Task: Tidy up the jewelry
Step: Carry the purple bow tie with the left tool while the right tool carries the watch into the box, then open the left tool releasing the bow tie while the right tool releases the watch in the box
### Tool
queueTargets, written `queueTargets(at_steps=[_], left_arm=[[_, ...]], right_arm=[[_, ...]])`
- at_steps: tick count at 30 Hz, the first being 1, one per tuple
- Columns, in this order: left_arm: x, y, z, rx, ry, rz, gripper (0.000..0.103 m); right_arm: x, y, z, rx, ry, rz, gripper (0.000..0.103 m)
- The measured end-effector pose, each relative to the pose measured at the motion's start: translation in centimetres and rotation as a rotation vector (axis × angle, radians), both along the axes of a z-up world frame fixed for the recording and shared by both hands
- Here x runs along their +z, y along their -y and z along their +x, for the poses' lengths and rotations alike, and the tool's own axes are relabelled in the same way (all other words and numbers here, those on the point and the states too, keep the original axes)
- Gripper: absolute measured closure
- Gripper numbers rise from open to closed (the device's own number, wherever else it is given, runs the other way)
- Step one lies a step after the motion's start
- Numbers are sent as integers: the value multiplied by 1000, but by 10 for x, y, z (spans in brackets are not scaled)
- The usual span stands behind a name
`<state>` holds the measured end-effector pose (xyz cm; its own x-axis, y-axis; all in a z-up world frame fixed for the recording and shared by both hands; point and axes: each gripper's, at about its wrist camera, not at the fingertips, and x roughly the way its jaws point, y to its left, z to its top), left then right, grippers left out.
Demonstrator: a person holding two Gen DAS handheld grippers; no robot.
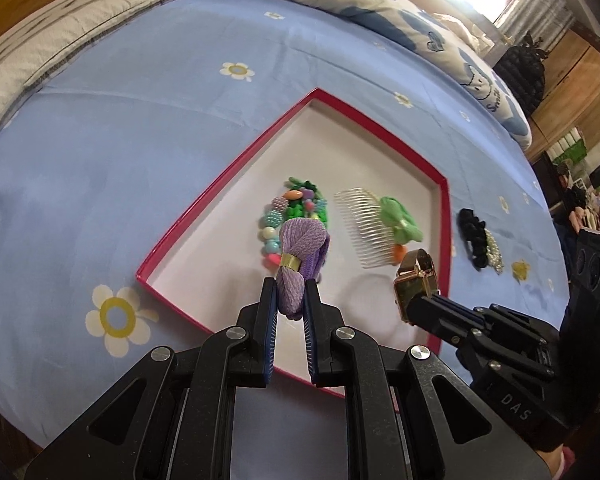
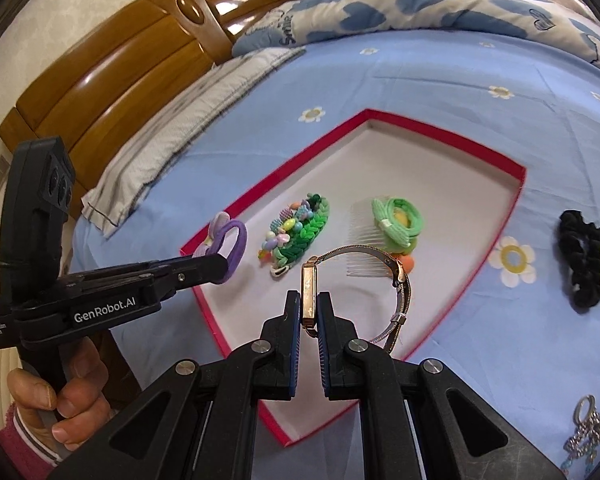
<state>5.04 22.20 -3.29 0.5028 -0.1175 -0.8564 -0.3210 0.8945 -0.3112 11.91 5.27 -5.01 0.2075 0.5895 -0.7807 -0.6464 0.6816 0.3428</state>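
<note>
Carrying a purple knitted hair tie in my left gripper and a gold mesh-strap watch in my right gripper, jaws clamped; next I lower both into the red-rimmed white tray.

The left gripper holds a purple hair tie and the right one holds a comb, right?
Not quite. The left gripper does hold the purple hair tie, but the right gripper holds a gold watch. The right wrist view shows the comb lying in the box.

One red box, two combs (green-topped), one watch, three hair ties.
</note>
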Motion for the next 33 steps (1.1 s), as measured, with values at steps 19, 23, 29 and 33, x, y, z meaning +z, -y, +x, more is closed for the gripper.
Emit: queueTargets(at_steps=[19, 23, 29, 33], left_arm=[[-28, -5, 13, -11, -90, 18, 90], [-27, -3, 15, -15, -95, 24, 83], [-23, -2, 15, -13, -94, 47, 67], [-21, -4, 11, -1, -96, 38, 67]], right_arm=[[-31, -12, 12, 12, -107, -28, 91], [-30, -10, 14, 6, -114, -19, 90], [-28, -6, 13, -3, -116, -10, 77], [-23, -3, 12, -10, -107, 0, 76]])
